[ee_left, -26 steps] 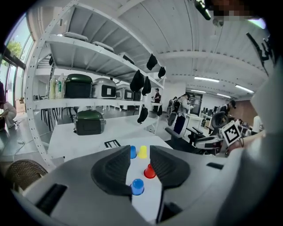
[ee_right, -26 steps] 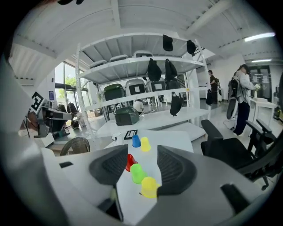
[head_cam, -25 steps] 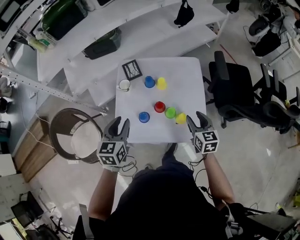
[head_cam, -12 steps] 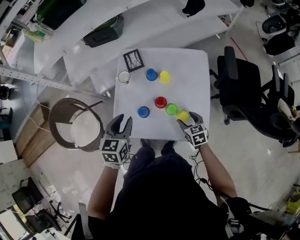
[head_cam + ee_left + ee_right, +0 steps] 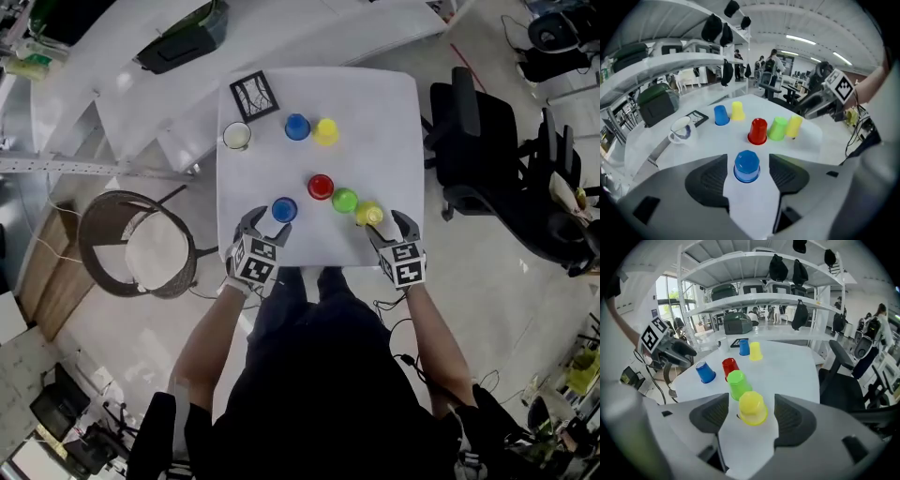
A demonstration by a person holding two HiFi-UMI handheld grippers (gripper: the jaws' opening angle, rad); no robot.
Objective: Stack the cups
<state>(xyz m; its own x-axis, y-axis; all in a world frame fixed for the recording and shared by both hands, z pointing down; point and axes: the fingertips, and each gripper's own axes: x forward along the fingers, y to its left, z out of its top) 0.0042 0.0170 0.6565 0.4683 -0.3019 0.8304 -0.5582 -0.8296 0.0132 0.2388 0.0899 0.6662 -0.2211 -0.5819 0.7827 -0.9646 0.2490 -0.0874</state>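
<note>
Several upturned cups stand on the white table (image 5: 375,103). In the near row are a blue cup (image 5: 283,210) (image 5: 746,165), a red one (image 5: 321,187), a green one (image 5: 345,200) and a yellow cup (image 5: 367,215) (image 5: 753,408). Another blue cup (image 5: 297,127) and yellow cup (image 5: 325,132) stand farther back. My left gripper (image 5: 269,228) (image 5: 747,171) is open, its jaws just widened, with the near blue cup between them untouched. My right gripper (image 5: 389,228) (image 5: 751,413) has also just opened. It straddles the near yellow cup with gaps on both sides.
A white mug (image 5: 236,137) and a black-framed card (image 5: 254,96) sit at the table's far left corner. A round wire basket (image 5: 136,244) stands on the floor to the left. Black office chairs (image 5: 478,141) are to the right, and white shelves lie beyond the table.
Both grippers have come down from in front of the table to its near edge. The left now flanks the blue cup and the right the yellow cup. Both sets of jaws stand wider.
</note>
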